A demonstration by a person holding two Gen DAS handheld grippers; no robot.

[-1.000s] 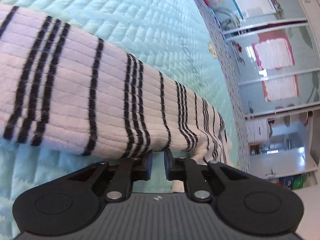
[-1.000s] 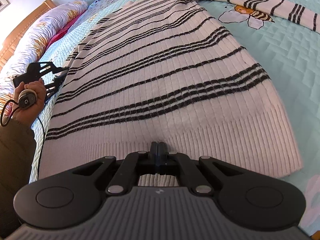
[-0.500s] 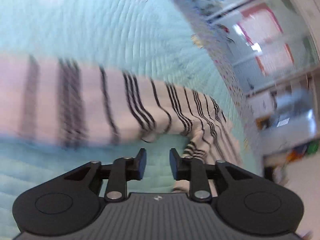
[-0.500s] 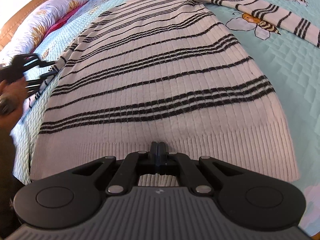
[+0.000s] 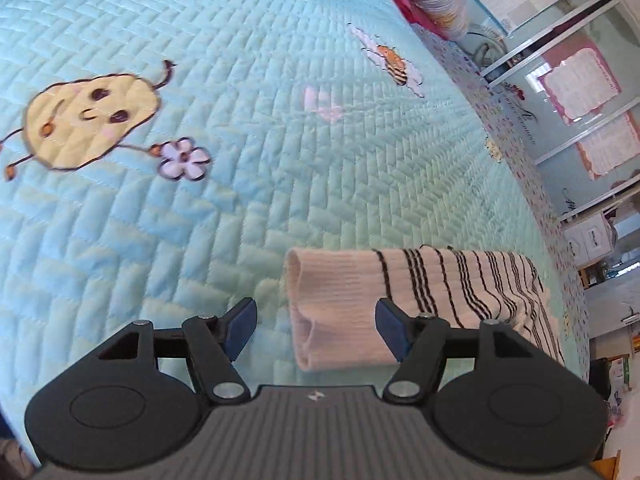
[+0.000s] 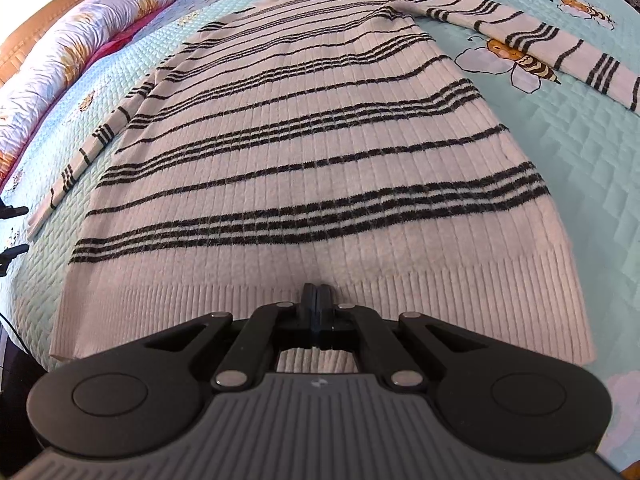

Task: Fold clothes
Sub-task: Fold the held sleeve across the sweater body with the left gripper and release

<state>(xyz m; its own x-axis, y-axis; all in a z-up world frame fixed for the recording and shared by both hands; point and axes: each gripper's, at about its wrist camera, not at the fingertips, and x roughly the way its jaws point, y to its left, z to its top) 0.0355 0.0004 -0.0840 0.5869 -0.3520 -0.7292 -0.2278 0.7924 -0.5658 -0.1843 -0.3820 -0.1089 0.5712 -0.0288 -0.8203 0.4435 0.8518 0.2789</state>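
Observation:
A white knit sweater with black stripes lies flat on the light blue quilt. My right gripper is shut, its tips resting on the ribbed hem at the middle. The right sleeve stretches out to the far right. The left sleeve lies straight along the body. Its cuff sits between the fingers of my left gripper, whose jaws are opening and do not press on it. The left gripper's fingertips show at the left edge of the right wrist view.
A floral pillow roll and a wooden headboard lie along the bed's far left side. The quilt carries stitched bees and a cartoon figure. The bed's edge drops off right of the cuff.
My left gripper has let go of the sleeve, opened wide and moved along it to the cuff. The sleeve now lies straight beside the body. The right gripper has stayed put.

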